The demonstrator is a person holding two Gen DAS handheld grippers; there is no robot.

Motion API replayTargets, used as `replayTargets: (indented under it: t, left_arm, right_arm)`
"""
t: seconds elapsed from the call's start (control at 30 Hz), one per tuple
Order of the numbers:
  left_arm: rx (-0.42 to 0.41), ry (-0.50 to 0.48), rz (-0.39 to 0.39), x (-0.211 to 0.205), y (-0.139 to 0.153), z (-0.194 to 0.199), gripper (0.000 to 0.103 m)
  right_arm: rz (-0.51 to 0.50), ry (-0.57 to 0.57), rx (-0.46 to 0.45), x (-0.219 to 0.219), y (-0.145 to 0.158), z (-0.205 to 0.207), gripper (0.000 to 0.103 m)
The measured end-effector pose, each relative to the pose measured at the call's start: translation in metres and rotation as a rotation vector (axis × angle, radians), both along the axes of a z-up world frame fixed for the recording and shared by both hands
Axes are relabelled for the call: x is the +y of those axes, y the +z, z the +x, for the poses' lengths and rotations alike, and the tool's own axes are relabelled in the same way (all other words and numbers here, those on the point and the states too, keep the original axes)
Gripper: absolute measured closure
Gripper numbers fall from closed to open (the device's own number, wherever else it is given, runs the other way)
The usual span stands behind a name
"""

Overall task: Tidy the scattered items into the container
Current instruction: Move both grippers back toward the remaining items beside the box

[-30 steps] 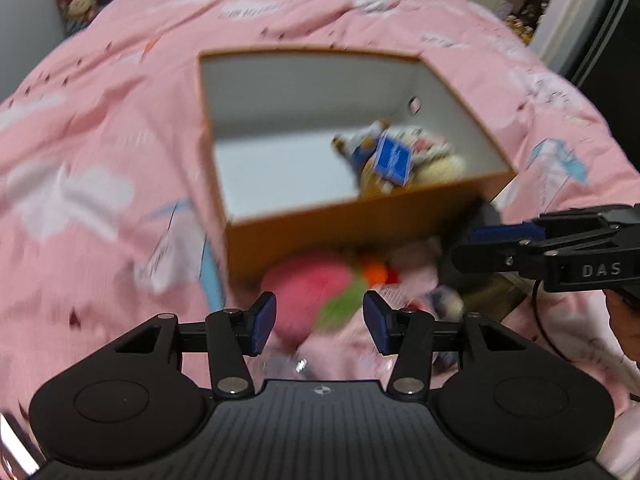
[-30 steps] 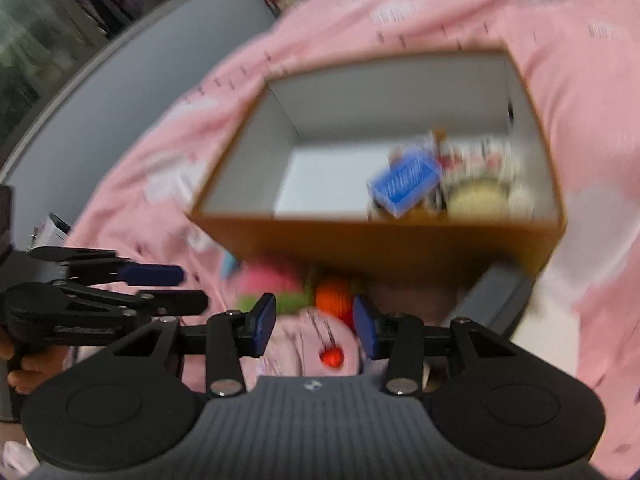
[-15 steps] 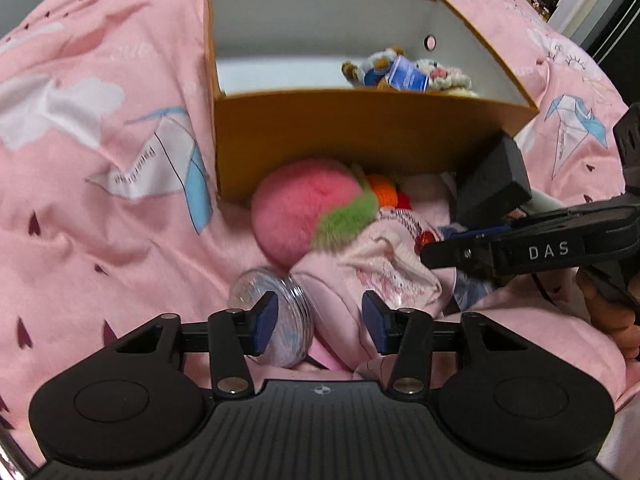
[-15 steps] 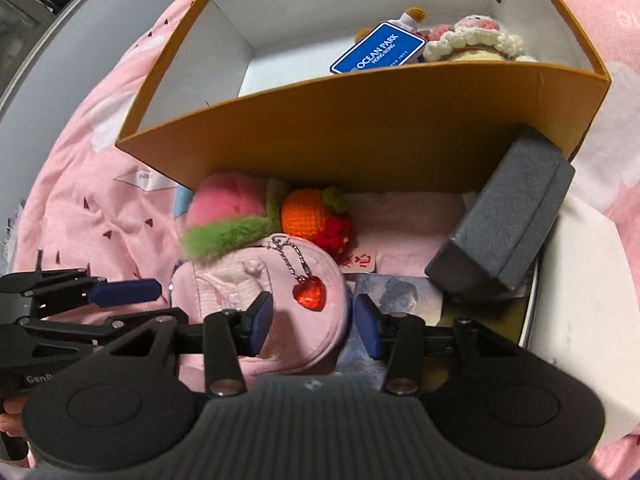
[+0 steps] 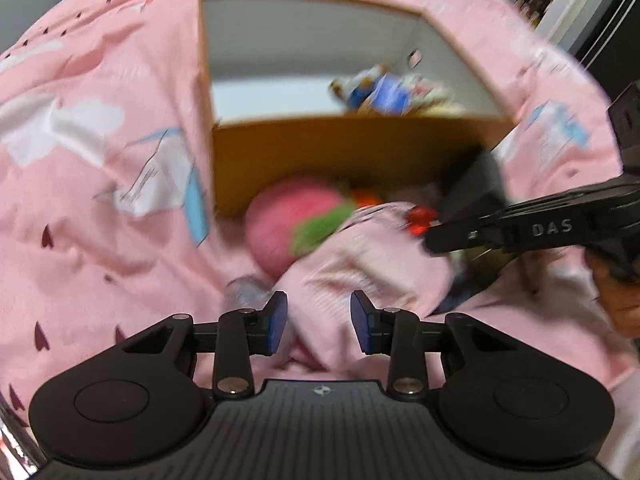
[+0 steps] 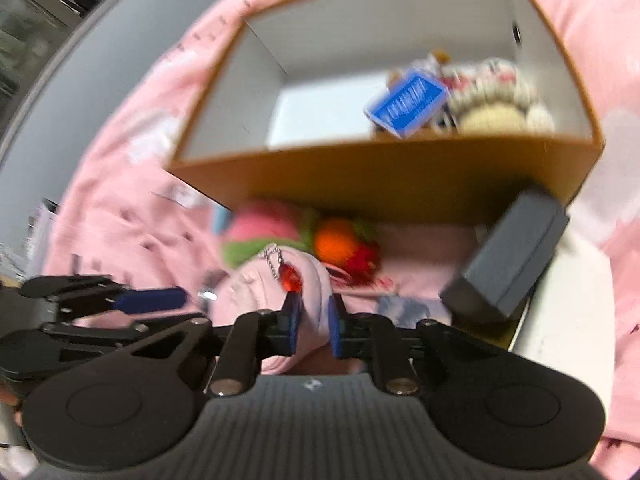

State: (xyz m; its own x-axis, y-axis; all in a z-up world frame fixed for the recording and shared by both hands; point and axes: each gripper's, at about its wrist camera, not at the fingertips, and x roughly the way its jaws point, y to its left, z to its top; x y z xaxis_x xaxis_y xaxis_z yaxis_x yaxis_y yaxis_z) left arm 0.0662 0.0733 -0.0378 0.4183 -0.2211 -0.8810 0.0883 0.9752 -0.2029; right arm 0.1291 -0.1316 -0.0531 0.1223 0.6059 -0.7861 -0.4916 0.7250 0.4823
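Note:
An orange cardboard box [image 5: 344, 152] [image 6: 384, 176] with a white inside lies on the pink bedspread and holds a blue tag [image 6: 406, 108] and a small plush [image 6: 500, 100]. In front of it lie a pink-and-green fluffy ball [image 5: 292, 220] [image 6: 260, 232], an orange crochet toy [image 6: 338, 242], a dark grey case [image 6: 512, 258] and a pink pouch [image 5: 360, 264] [image 6: 276, 292] with a red heart charm [image 6: 290, 280]. My right gripper [image 6: 311, 330] is shut on the pink pouch; it also shows in the left wrist view [image 5: 432, 240]. My left gripper [image 5: 319, 322] is open just above the pouch's near end.
A round clear tin [image 5: 244, 292] lies partly under the pouch at the left. A white pad [image 6: 572, 312] lies right of the grey case. A grey wall [image 6: 80, 92] runs along the bed's left side.
My right gripper has closed on the pink pouch and lifted it a little. Both views have risen and tilted back toward the box. The left gripper stays open.

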Motion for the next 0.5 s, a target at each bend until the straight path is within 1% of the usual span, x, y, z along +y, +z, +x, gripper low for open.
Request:
replayTargets:
  t: [0.03,0.07,0.1,0.13,0.2,0.23,0.3,0.4,0.5]
  left_arm:
    - [-0.019,-0.006,-0.017,-0.003,0.004,-0.001,0.063]
    - [-0.038,-0.012,-0.025,-0.006,0.009,-0.003,0.057]
    - [-0.059,-0.020,-0.025,-0.010,0.013,-0.005,0.053]
    - [-0.081,-0.034,-0.018,-0.015,0.018,-0.007,0.051]
    - [-0.108,-0.057,0.008,-0.022,0.025,-0.011,0.050]
    - [-0.117,-0.063,0.022,-0.025,0.027,-0.013,0.047]
    - [-0.116,-0.063,0.031,-0.028,0.026,-0.014,0.046]
    - [-0.087,-0.048,0.022,-0.030,0.018,-0.013,0.046]
    - [-0.084,-0.044,0.037,-0.035,0.017,-0.017,0.046]
  right_arm:
    - [0.018,0.005,-0.016,0.000,0.007,-0.002,0.087]
    - [0.032,0.011,-0.028,0.002,0.012,-0.005,0.090]
    - [0.046,0.017,-0.036,0.003,0.017,-0.007,0.096]
    - [0.061,0.029,-0.038,0.004,0.022,-0.009,0.096]
    - [0.089,0.062,-0.030,0.007,0.029,-0.012,0.096]
    - [0.090,0.073,-0.036,0.011,0.029,-0.015,0.096]
    - [0.092,0.083,-0.049,0.015,0.029,-0.017,0.096]
    - [0.120,0.069,-0.016,0.015,0.024,-0.016,0.096]
    - [0.160,0.090,0.003,0.016,0.027,-0.022,0.096]
